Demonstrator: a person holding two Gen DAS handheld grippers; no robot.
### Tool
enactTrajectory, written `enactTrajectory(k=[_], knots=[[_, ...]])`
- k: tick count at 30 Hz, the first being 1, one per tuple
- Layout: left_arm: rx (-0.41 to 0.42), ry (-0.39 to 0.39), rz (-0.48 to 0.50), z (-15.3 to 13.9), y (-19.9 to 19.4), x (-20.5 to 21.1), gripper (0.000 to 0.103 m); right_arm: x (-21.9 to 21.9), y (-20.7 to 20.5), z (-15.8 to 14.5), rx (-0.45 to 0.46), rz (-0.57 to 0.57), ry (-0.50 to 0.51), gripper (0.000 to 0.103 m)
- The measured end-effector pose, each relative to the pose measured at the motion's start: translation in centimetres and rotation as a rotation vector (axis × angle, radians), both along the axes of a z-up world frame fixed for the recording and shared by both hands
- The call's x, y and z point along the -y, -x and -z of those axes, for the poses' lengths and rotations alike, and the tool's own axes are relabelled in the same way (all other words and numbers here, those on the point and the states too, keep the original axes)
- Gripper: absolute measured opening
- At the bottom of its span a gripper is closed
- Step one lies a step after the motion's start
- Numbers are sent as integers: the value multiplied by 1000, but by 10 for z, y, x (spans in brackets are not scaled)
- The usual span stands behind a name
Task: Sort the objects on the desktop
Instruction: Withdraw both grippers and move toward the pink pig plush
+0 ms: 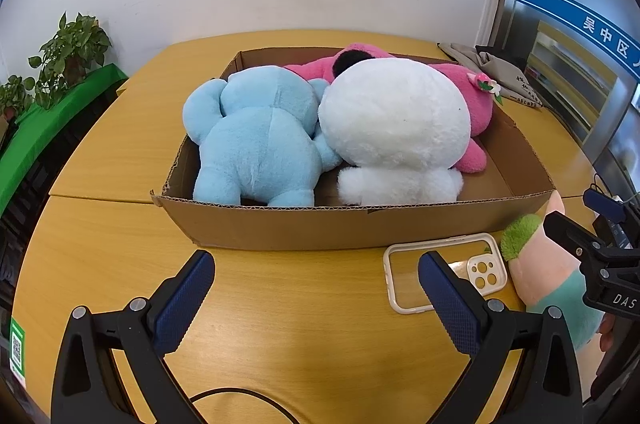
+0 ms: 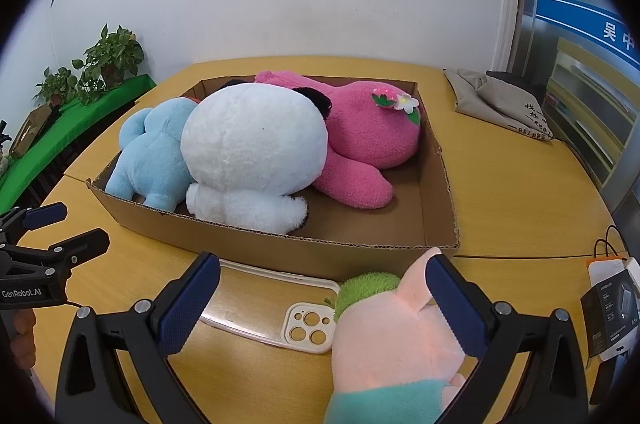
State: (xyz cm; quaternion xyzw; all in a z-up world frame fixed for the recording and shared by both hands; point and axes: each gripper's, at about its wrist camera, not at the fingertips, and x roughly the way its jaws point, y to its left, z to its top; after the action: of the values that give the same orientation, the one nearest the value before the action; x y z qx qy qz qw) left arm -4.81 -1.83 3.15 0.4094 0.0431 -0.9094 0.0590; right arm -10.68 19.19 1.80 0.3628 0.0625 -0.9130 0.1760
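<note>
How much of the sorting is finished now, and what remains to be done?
Done: three plush toys, blue, white and pink, lie in the box. In hand: the open right tool is around a peach plush on the table, not yet closed. Left: that plush and the phone case beside it. The left tool is open and empty.
</note>
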Motion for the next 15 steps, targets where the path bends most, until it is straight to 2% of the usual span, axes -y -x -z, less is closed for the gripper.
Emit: enactTrajectory(k=[9, 15], knots=[[-25, -38, 40, -4, -3, -10, 103, -5, -4, -5, -15, 0, 15, 103], [-12, -48, 48, -3, -1, -20, 103, -15, -8, -7, -17, 5, 29, 103]])
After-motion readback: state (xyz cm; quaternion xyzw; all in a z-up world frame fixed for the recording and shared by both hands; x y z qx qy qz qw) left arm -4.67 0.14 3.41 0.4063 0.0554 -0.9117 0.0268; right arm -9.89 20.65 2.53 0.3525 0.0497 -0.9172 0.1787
